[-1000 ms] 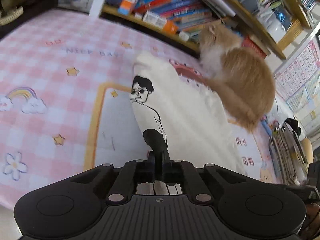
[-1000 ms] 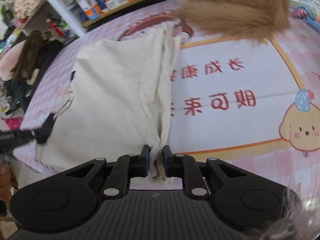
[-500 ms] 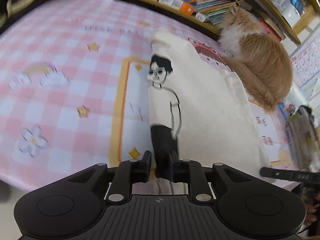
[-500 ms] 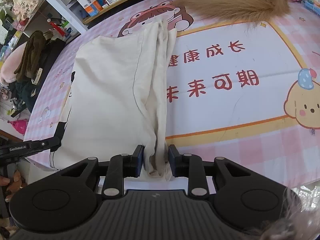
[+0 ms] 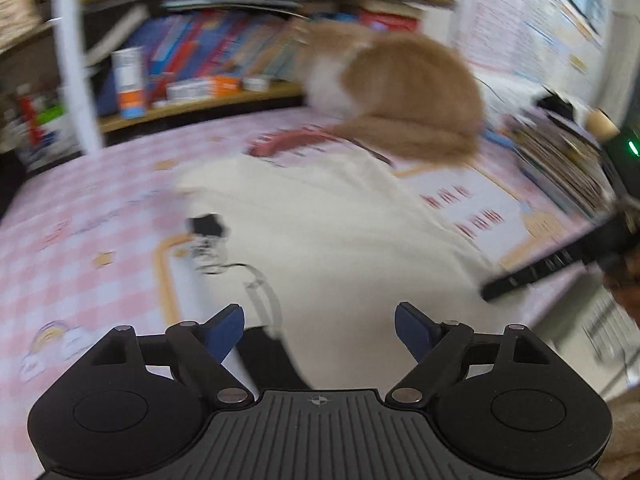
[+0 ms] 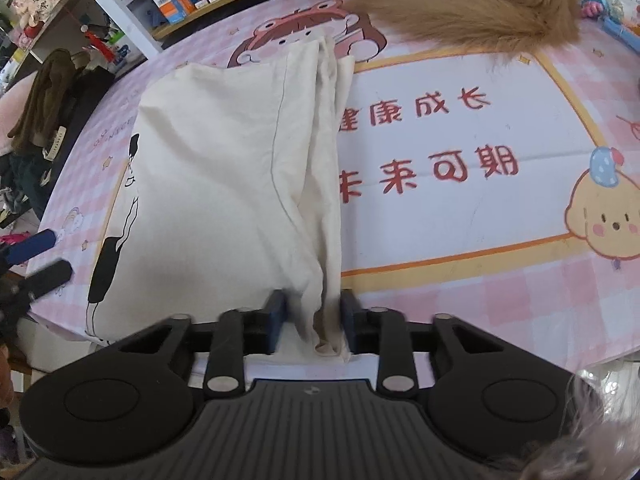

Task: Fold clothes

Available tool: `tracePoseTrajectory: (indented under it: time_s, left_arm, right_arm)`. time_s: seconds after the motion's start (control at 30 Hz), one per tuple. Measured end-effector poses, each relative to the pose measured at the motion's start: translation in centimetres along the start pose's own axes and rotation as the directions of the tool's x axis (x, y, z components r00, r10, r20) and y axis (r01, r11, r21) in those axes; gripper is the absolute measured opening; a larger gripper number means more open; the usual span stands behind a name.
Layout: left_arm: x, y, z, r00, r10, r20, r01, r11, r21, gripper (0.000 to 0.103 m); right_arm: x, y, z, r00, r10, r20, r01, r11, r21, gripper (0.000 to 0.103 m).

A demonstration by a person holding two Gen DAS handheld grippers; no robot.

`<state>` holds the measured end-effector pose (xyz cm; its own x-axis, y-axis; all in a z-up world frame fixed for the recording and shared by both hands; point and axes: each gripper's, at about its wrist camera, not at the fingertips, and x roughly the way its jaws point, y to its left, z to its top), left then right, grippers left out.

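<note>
A pink checked tablecloth printed with red characters and cartoon figures covers the table, with bookshelves behind and an orange cat sitting at the far edge. The cream T-shirt lies folded lengthwise along your near edge, its printed figure on the left side. Your left gripper now has its jaws spread wide and holds nothing; half a second ago they pinched the shirt's printed hem. The left view is blurred by motion. Your right gripper has loosened too: its jaws stand apart on either side of the bunched right hem, which hangs slack between them.
</note>
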<state>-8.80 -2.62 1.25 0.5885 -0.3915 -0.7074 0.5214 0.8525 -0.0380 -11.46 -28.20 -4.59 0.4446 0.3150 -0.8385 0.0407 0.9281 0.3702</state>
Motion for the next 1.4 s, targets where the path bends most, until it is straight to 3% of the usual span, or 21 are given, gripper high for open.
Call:
tracePoseTrajectory:
  time_s: [0.13,0.27,0.4,0.53,0.7,0.83,0.87,0.97,1.03,1.1,1.13,1.2,1.27,1.33,1.4]
  left_arm:
    - [0.9,-2.0,-0.2,0.999,-0.041,-0.022,0.043,0.993,0.107,0.085]
    - [1.2,-3.0,-0.5,0.989,-0.142,-0.032,0.145,0.984,0.105,0.085]
    - [2.0,-4.9,-0.8,0.979,-0.197,-0.058,0.204,0.964,0.169,0.085]
    - [2.9,-7.2,-1.3,0.986,-0.156,-0.062,0.167,0.942,0.290,0.083]
    - [3.8,-10.4,-1.9,0.995,-0.095,-0.023,0.095,0.889,0.447,0.081]
    - [4.9,-11.4,-2.4,1.000,-0.017,-0.008,0.019,0.869,0.495,0.049]
    - [5.0,-11.1,-2.3,1.000,-0.008,-0.003,0.008,0.875,0.485,0.040]
    - [4.7,-10.2,-1.9,1.000,-0.009,-0.003,0.010,0.900,0.437,0.029]
    - [4.3,-9.7,-1.5,1.000,-0.024,-0.005,0.024,0.911,0.411,0.029]
    - [4.2,-9.4,-1.3,0.999,-0.038,-0.014,0.040,0.917,0.398,0.029]
    - [4.2,-9.3,-1.3,0.999,-0.045,-0.020,0.049,0.918,0.393,0.030]
    - [4.3,-9.1,-1.1,0.998,-0.055,-0.030,0.063,0.922,0.383,0.031]
    - [4.4,-8.8,-1.0,0.997,-0.063,-0.034,0.072,0.925,0.372,0.031]
    - [4.4,-8.6,-0.8,0.997,-0.071,-0.038,0.080,0.930,0.358,0.031]
    - [4.4,-8.3,-0.7,0.996,-0.077,-0.037,0.085,0.937,0.338,0.031]
  right_arm:
    - [-1.0,-0.2,0.7,0.997,0.073,0.006,-0.073,0.992,0.106,0.010]
    - [-2.6,-0.5,1.8,0.974,0.214,0.067,-0.224,0.945,0.238,0.008]
    - [-3.0,0.6,2.4,0.964,0.251,0.082,-0.264,0.931,0.253,0.008]
    - [-3.0,1.1,2.7,0.958,0.272,0.087,-0.286,0.918,0.274,0.008]
    - [-3.1,0.7,2.9,0.948,0.301,0.108,-0.319,0.890,0.327,0.008]
    - [-3.6,0.3,2.7,0.945,0.303,0.119,-0.326,0.877,0.352,0.008]
    - [-3.6,0.2,2.6,0.947,0.300,0.117,-0.322,0.879,0.352,0.008]
    - [-3.9,0.3,2.5,0.956,0.274,0.107,-0.294,0.909,0.297,0.009]
    - [-4.5,1.1,2.3,0.971,0.213,0.107,-0.229,0.956,0.182,0.020]
    - [-5.4,2.5,1.8,0.985,0.119,0.124,-0.116,0.993,-0.026,0.046]
    - [-5.7,3.3,1.5,0.988,0.081,0.134,-0.063,0.989,-0.134,0.060]
    - [-6.0,5.0,0.3,0.990,0.006,0.141,0.052,0.914,-0.401,0.066]
    - [-5.8,6.3,-1.1,0.989,-0.053,0.142,0.131,0.770,-0.624,0.074]
    - [-5.3,7.4,-3.2,0.985,-0.086,0.152,0.174,0.535,-0.827,0.081]
    - [-4.6,8.0,-5.5,0.979,-0.102,0.178,0.200,0.280,-0.939,0.083]
